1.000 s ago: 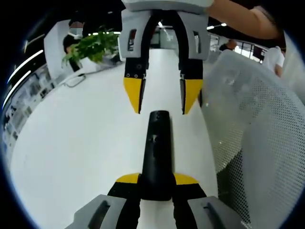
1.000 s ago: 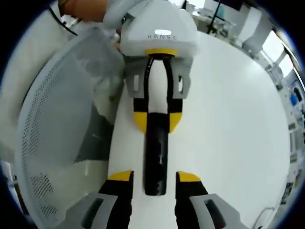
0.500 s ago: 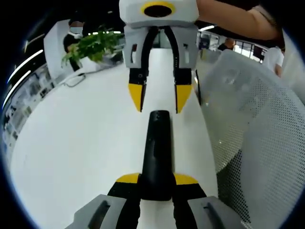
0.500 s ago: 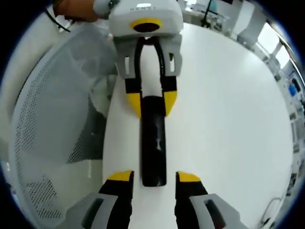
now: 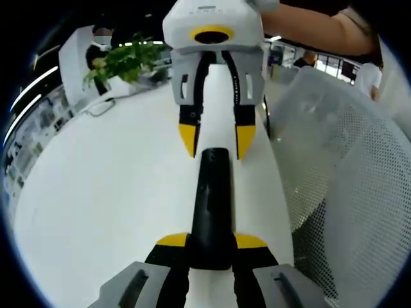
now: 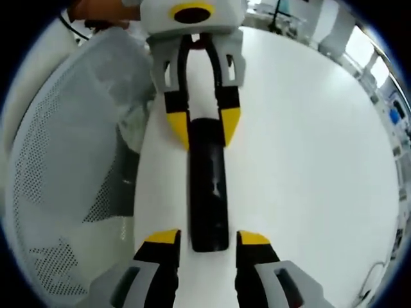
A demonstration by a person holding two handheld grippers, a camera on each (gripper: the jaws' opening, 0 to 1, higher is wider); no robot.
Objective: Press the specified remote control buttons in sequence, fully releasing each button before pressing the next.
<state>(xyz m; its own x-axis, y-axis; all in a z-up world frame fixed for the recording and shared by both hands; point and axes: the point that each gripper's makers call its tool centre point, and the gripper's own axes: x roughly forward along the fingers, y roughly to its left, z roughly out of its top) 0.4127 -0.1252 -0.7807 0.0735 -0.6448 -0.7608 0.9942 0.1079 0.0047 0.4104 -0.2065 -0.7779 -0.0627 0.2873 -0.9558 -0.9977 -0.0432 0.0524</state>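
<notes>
One mesh chair [image 5: 347,167] beside remote [image 5: 210,205], table [image 5: 103,192].

I see bright, even overhead light; ceiling strips [image 5: 38,77] glow at upper left. The white table [image 5: 109,186] is near overexposed, shadows faint. Fisheye bending and slight softness at both views' edges.

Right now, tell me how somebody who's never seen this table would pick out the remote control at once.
Start at the big white table, beside the white mesh chair back. Lying flat on it is the remote control, a long, slim black bar. The left gripper clamps one end, and the right gripper meets the other with yellow-tipped jaws. It is the one dark thing on the white tabletop.
</notes>
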